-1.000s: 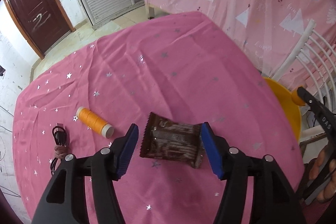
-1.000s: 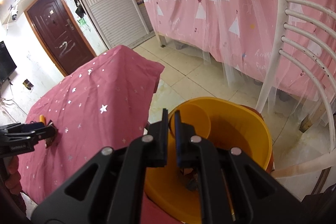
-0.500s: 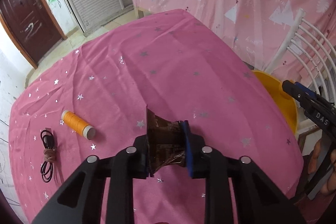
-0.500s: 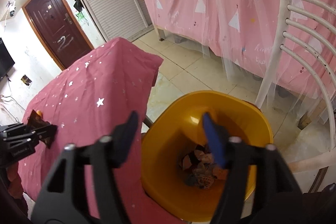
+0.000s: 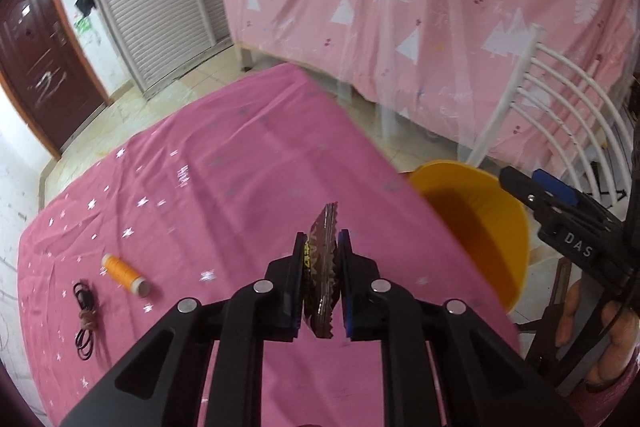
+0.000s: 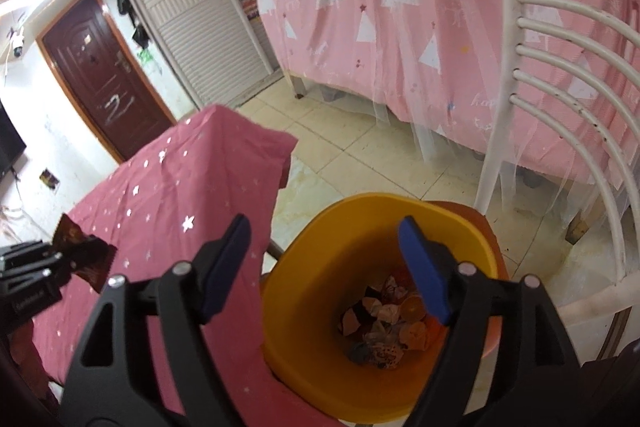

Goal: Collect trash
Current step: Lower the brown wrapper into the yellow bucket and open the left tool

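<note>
Brown crinkled foil snack wrapper (image 5: 322, 267), with its zigzag-cut edges, is pinched between the pads of the left gripper (image 5: 322, 279) and is held clear above the pink star-printed cloth of the table (image 5: 240, 155). The carrying step is judged to be in hand: the wrapper is picked up but not yet binned. The round yellow plastic bin (image 6: 320, 235) is seen just off the table's edge, beside a white metal chair (image 6: 560, 75), and crumpled trash is already lying at its bottom. The right gripper (image 6: 326, 267) is held over the bin; its jaws have just been opening and are spread wide, with nothing between them. For the next move, the wrapper is to be brought across over the bin's mouth, and the grip is to be let go only once it is clear of the rim. An orange thread spool (image 5: 124, 273) and a coiled black cable (image 5: 85, 319) are left on the table, well apart from the wrapper.
</note>
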Demonstrator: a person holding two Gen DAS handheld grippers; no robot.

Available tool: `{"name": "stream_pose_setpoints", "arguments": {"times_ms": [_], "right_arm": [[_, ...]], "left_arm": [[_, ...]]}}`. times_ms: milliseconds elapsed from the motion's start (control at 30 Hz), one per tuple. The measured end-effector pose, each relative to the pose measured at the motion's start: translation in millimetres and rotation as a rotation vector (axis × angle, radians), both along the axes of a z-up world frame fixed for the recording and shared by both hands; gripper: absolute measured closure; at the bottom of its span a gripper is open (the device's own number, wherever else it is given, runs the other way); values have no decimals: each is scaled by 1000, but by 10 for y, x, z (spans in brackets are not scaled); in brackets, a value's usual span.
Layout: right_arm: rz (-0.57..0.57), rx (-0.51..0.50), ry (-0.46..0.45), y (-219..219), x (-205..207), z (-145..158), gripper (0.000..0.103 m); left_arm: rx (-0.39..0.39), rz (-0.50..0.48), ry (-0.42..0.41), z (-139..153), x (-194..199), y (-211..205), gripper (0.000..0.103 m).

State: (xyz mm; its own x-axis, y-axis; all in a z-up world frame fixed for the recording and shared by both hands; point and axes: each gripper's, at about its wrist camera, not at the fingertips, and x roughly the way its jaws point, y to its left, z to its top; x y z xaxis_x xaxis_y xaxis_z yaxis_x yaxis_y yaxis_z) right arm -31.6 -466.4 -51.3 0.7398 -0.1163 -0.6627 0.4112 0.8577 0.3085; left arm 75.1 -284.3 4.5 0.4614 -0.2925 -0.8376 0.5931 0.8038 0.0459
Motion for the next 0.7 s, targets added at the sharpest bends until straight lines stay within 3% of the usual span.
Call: {"name": "stream_pose_setpoints", "arguments": {"times_ms": [367,600,700], "right_arm": [[-146,68,-86,-454,-383,106,29],[-184,95,-110,-597,-494,119,29],[-196,100,-119,-621,-521,125,29]], "left_arm": [[-41,-120,-3,15,-316,-828,94],[-52,-176,-20,6,-539,-1127,93],[-52,-190,-13,-8,-588,-1162,81]]}}
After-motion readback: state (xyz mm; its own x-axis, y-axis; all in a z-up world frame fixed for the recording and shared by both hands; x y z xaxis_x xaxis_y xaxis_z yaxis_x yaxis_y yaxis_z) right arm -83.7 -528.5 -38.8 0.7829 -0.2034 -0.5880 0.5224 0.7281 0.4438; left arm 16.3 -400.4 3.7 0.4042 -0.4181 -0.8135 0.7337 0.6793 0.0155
